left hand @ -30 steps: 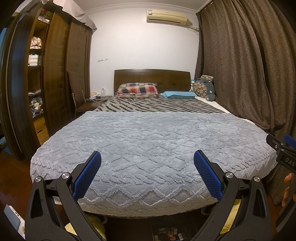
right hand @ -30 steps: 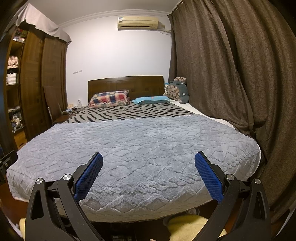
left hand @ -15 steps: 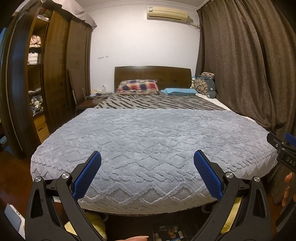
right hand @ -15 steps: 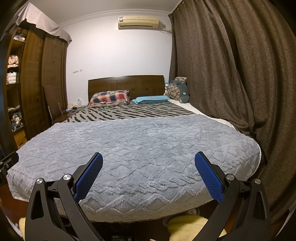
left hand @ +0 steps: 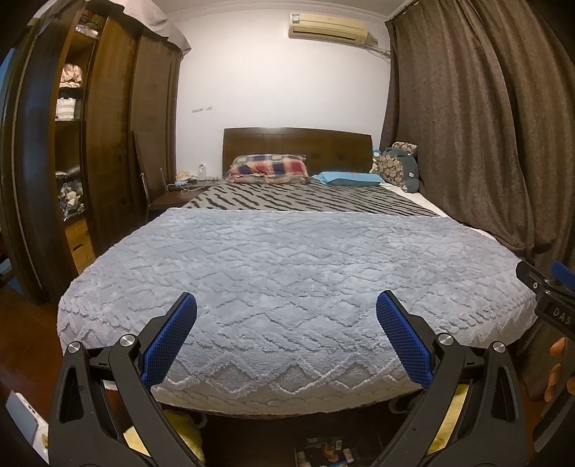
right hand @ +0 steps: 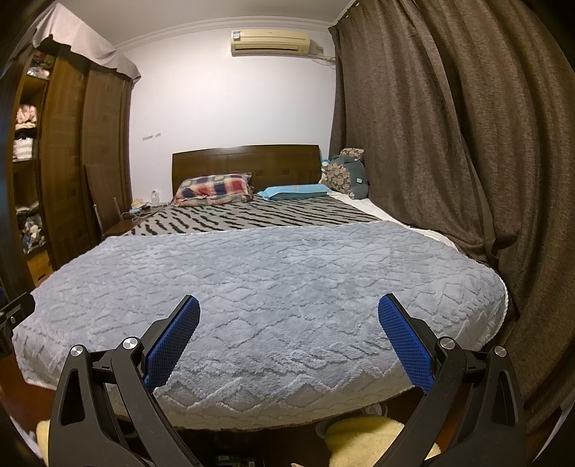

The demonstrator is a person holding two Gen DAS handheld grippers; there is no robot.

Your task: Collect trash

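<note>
Black plastic left tool [left hand: 286, 336] and right tool [right hand: 288, 337], blue textured pads [left hand: 169, 337], silver screws [left hand: 126, 340], white lettering "DAS".

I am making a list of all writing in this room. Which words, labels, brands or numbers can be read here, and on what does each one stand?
"DAS": white letters on the black body of the right gripper, cut off at the picture's edge.
Air conditioner: small badge, too blurred to read.
Blue pillow: small red mark, too small to read.
Small packets on the floor: print too small to read.
</note>
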